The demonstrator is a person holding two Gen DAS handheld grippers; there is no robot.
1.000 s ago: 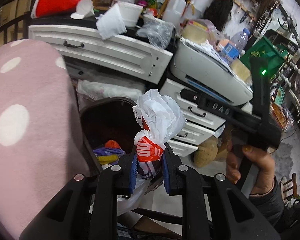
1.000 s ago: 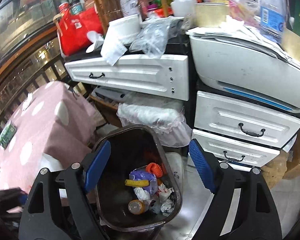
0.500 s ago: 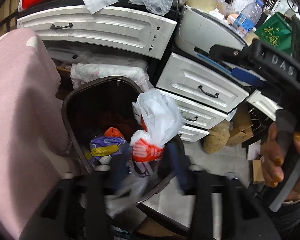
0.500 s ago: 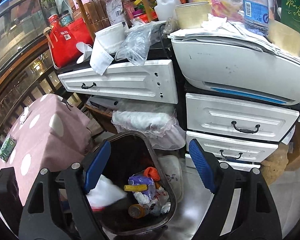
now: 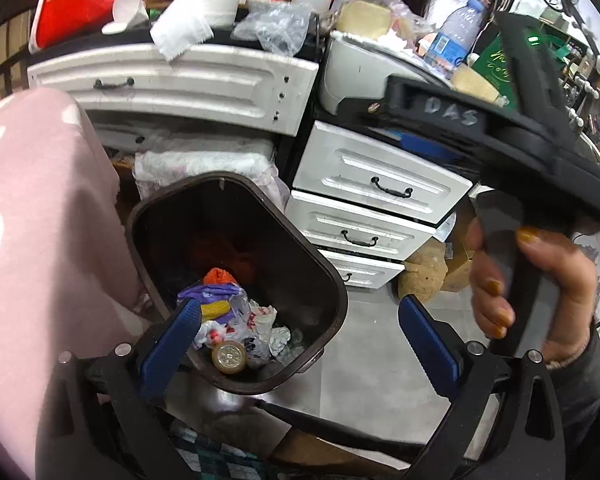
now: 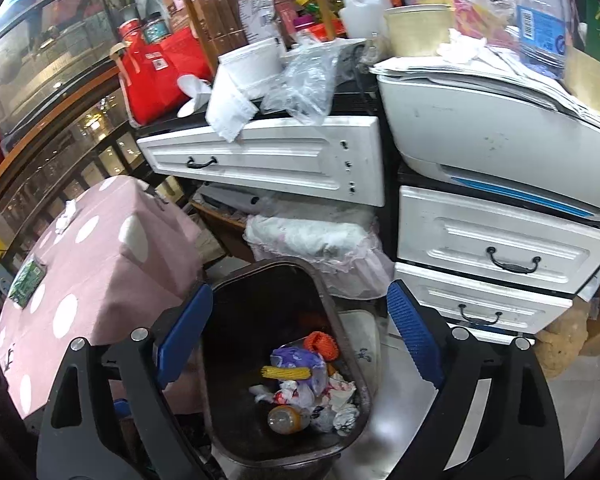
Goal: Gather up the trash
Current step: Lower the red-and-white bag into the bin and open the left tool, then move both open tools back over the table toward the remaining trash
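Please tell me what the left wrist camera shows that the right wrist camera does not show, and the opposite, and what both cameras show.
Only the left wrist view shows the person's hand gripping the handle of the right gripper. Only the right wrist view shows the top of the pink dotted cloth with a green label. Both show the open left gripper or right gripper above the dark trash bin, the trash inside it, including a bottle, and the white drawers.

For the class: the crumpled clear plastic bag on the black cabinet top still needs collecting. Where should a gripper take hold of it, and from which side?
Grip the clear plastic bag at its bunched upper folds, coming from above and in front. It is a soft, loose heap draping over the drawer edge, so the raised crumple likely gives the fingers material to pinch. The white container crowds its left.
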